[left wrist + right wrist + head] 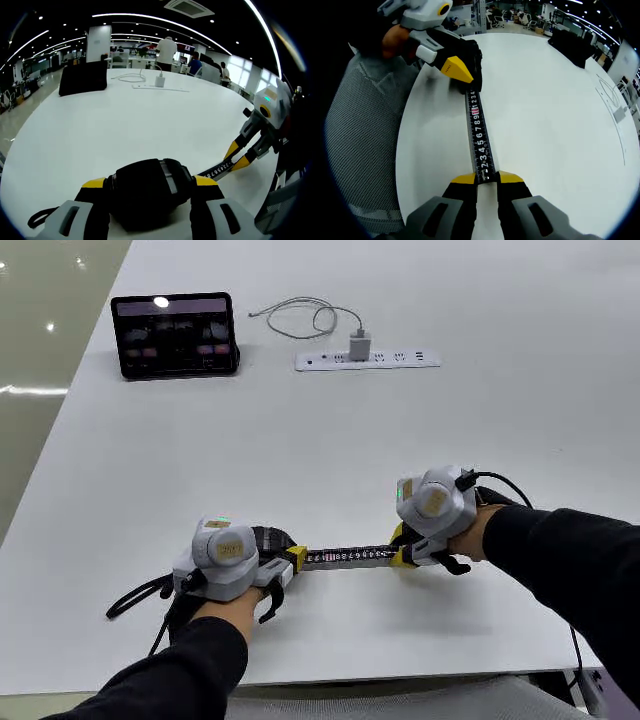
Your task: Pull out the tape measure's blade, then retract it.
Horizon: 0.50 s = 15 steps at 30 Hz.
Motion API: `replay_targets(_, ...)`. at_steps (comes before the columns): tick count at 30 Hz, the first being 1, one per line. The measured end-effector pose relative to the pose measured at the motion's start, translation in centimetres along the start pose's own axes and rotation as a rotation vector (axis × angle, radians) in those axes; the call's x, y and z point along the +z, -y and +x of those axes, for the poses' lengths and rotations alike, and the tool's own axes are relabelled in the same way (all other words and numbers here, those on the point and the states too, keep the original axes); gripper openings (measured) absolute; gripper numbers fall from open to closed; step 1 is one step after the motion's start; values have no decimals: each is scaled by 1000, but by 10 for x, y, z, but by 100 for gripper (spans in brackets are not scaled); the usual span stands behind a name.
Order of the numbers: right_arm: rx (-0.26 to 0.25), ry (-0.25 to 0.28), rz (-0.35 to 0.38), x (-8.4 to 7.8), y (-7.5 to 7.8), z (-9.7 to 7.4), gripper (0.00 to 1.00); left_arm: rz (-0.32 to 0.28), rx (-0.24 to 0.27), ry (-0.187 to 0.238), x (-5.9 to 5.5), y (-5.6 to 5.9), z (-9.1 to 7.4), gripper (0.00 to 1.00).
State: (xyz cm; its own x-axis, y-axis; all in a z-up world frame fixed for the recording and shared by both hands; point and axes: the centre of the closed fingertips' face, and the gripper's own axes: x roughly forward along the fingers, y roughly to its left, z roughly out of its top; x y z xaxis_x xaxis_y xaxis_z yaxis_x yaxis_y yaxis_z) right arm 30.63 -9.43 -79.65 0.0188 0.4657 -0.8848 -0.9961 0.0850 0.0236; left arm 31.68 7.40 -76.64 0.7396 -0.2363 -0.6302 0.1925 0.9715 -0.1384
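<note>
My left tool (pixel 285 565) is clamped on the black tape measure case (pixel 147 192), one yellow-tipped jaw pressed to each side of it, and the case sits on the white surface (pixel 400 440) close to its near edge. The blade (pixel 477 135) runs out of the case flat along the surface, parallel to that near edge, with its printed numbers facing up. At the blade's free end my right tool (pixel 487 176) has its jaws pinched together on the tip, the yellow ends meeting either side of the strip. The two tools are apart, with the short drawn-out stretch of blade straight between them. My sleeves come in from the near edge, one behind each tool. Toward the far left corner of the surface a dark tablet (pixel 175 335) stands propped up with its screen lit. Along the far side lies a white power strip (pixel 368 360) with a white charger (pixel 359 344) plugged into it, and the charger's cable (pixel 300 318) loops loosely behind it.
</note>
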Motion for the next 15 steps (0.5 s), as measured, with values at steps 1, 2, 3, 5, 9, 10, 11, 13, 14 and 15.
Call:
replay_targets(1, 1, 1, 1, 0, 0, 0, 10, 0, 0, 0, 0, 0, 0, 61)
replay_targets(2, 2, 0, 1, 0, 0, 0, 10, 0, 0, -1, 0, 0, 0, 61)
replay_targets(3, 2, 2, 2, 1, 0, 0, 10, 0, 0, -1, 0, 0, 0, 61)
replay_targets(5, 3, 3, -2, 2, 0, 1, 10, 0, 0, -1, 0, 0, 0, 61)
replay_targets(9, 4, 9, -1, 6, 0, 4, 10, 0, 0, -1, 0, 0, 0, 61)
replay_targets(10, 4, 11, 5, 7, 0, 5, 10, 0, 0, -2, 0, 0, 1, 61)
replay_targets(11, 5, 16, -2, 9, 0, 6, 10, -1, 0, -3, 0, 0, 1, 61)
replay_targets(13, 5, 16, 1, 11, -1, 7, 10, -1, 0, -3, 0, 0, 1, 61)
replay_targets(14, 6, 14, -1, 12, -1, 7, 10, -1, 0, -3, 0, 0, 1, 61)
replay_targets(15, 6, 16, -3, 13, -1, 8, 10, -1, 0, -3, 0, 0, 1, 61)
